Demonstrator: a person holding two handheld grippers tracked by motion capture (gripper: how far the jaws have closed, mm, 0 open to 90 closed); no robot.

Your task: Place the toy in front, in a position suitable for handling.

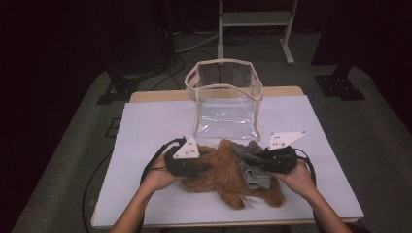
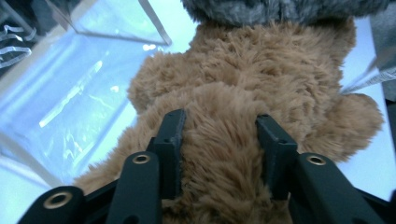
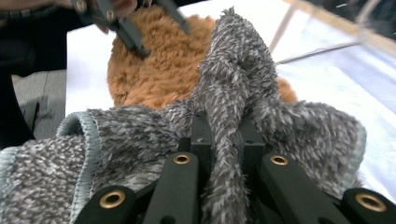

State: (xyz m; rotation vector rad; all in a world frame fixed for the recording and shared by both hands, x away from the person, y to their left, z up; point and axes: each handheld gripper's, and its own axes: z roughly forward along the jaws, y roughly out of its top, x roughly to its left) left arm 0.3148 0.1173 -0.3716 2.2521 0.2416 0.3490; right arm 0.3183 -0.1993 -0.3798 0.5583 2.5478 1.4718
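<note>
A brown plush teddy bear lies on the white table cover with a grey fuzzy cloth draped over its right part. In the high view my left gripper presses into the bear's left side. The left gripper view has the left gripper with its jaws wide apart, closed on a thick bulge of the bear's brown fur. My right gripper sits at the cloth's right edge. Seen up close, the right gripper pinches a raised fold of the grey cloth between nearly closed jaws.
A clear plastic box-shaped bag with a beige rim stands open just behind the bear, at the middle of the table. The white cover spreads left and right of it. A metal stand and cables lie on the floor beyond.
</note>
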